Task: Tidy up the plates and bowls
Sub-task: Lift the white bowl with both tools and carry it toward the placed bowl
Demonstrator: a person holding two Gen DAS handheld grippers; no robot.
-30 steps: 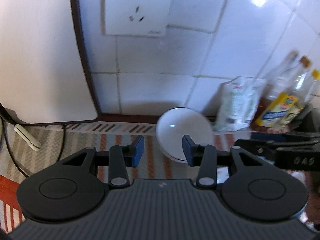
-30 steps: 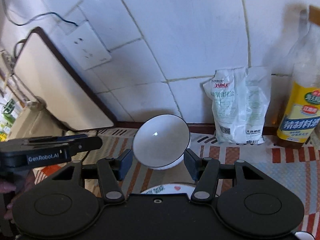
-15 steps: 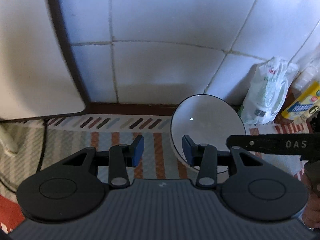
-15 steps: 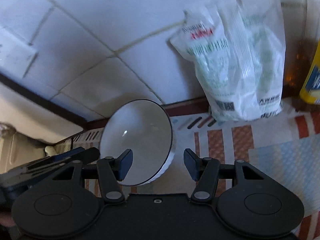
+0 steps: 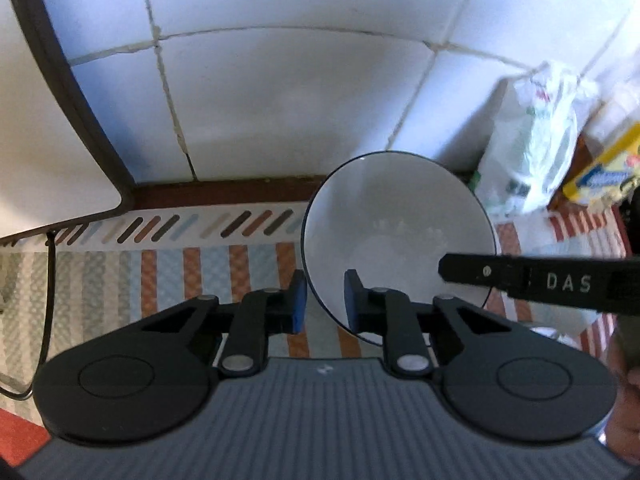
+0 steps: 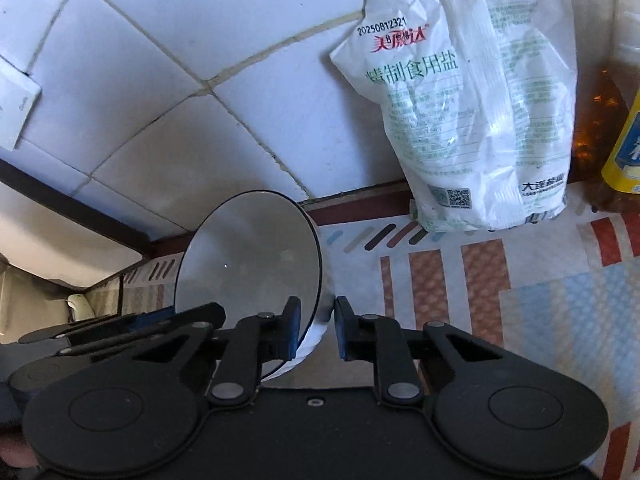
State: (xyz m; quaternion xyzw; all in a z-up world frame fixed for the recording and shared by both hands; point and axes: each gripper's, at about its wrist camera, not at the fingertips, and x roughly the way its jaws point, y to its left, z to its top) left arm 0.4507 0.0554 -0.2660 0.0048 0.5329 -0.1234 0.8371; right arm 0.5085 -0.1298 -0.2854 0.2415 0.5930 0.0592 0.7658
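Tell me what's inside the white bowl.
The bowl looks empty: bare white interior with faint reflections. Both grippers pinch its rim, left and right, and their fingers hide its lowest part.

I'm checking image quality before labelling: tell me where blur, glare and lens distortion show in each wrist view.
Left wrist view: the salt bag and yellow-labelled bottle at right are smeared; grout lines bow. The white bowl is fairly crisp, its inside shaded. Right wrist view: sharper, the print on the salt bag is readable; one small highlight sits in the bowl; dark fisheye corners, tile lines curve.
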